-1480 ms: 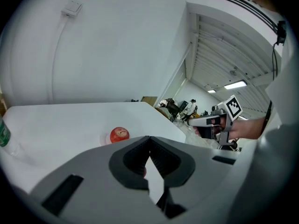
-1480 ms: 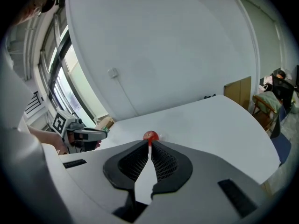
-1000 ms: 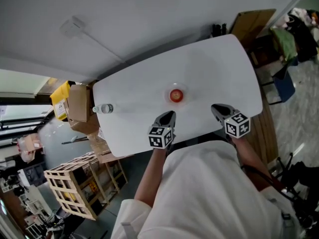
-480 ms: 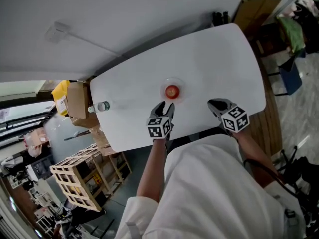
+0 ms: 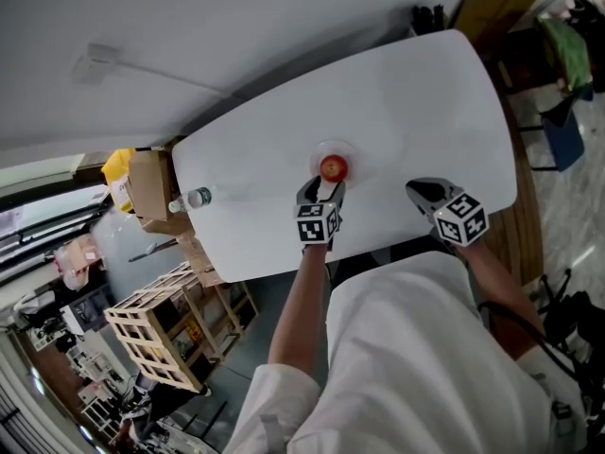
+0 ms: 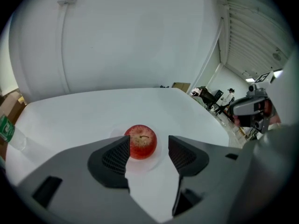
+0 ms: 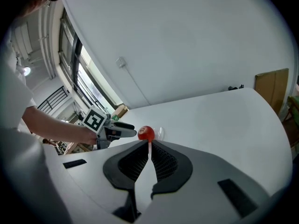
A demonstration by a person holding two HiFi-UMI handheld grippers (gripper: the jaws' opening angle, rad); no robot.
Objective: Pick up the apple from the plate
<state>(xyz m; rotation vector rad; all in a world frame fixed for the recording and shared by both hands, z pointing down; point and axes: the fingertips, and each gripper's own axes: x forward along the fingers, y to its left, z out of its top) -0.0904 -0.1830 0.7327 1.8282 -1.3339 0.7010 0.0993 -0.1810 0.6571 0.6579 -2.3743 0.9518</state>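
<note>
Head view, item 1: apple (image 5: pixel 332 167), red, round, no long axis to line up with; it sits on a small pale plate (image 5: pixel 315 154) at the middle of the white surface (image 5: pixel 406 102).

Item 2: left gripper (image 5: pixel 323 189), just below the apple in the frame, jaws pointing up at it. In the left gripper view I see the jaws spread wide, wider than the fruit, gripping nothing. The apple (image 6: pixel 141 141) stands at the mouth of the gap, stem up. It is off-centre toward the left pad, whose edge overlaps it, while a bare strip of plate (image 6: pixel 142 164) shows on the right-hand side.

Item 3: right gripper (image 5: pixel 417 193), lower right of the frame, well apart from the plate. In its own view the jaws are drawn together to a thin slit and are empty; the apple (image 7: pixel 146 133) shows far beyond the tips.

My reading: the left gripper is the nearer one. The pick-up turns on that leftward offset: I judge a slight shift to centre the fruit, then a little more reach before closing.
</note>
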